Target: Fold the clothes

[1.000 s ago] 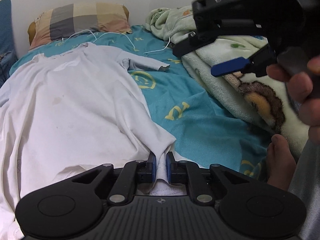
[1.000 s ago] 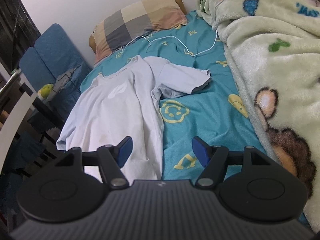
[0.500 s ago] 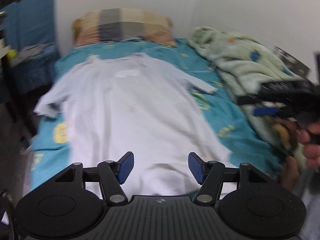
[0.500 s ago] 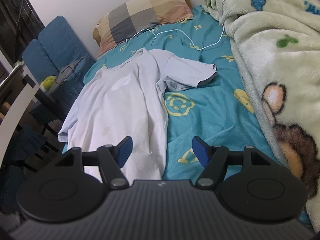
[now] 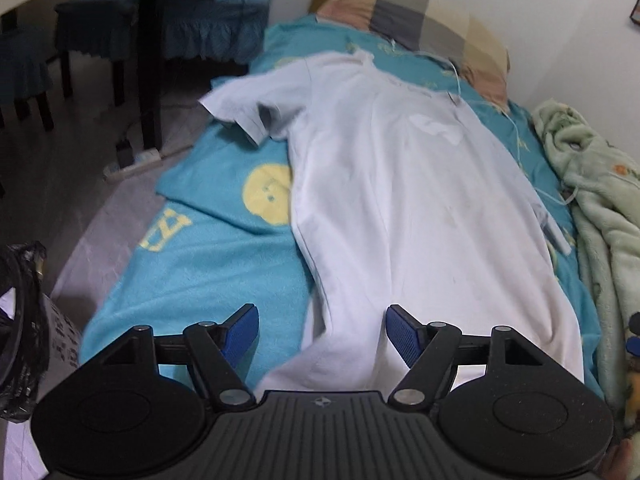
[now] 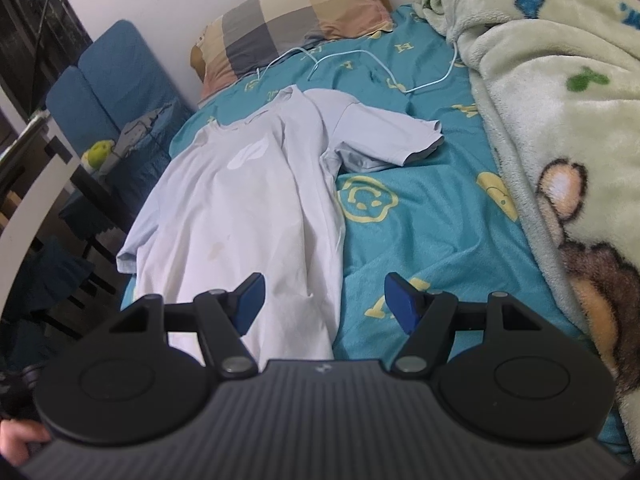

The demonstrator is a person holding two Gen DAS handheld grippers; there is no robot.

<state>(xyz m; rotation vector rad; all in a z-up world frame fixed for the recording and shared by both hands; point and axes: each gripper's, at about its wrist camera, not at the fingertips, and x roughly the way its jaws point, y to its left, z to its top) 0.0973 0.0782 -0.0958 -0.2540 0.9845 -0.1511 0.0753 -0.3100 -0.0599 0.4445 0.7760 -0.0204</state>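
A pale, soft cotton short-sleeved T-shirt (image 5: 404,184) lies flat and lengthwise on a bed covered by a teal terry sheet printed with yellow smiley faces (image 5: 224,240). Its collar points toward 12 o'clock, its hem toward 6 o'clock. In the left wrist view one sleeve spreads out toward 10 o'clock at the bed's edge; in the right wrist view the other sleeve fans out toward 2 o'clock, its cuff slightly curled.

The left tool (image 5: 322,334) hangs above the hem with its blue ribbed pads spread and its jaws opening; cloth shows in the gap below them, but the pads do not press it. The right tool (image 6: 324,300) stands open over the shirt's right edge and the bare sheet, gripping nothing.

At 12 o'clock rests a plump checked pillow in grey, beige and pink squares (image 6: 296,16). A thin white cable (image 6: 360,56) loops across the sheet in front of it. A fluffy pale-green fleece blanket with a brown bear print (image 6: 560,128) is heaped along the 3 o'clock side.
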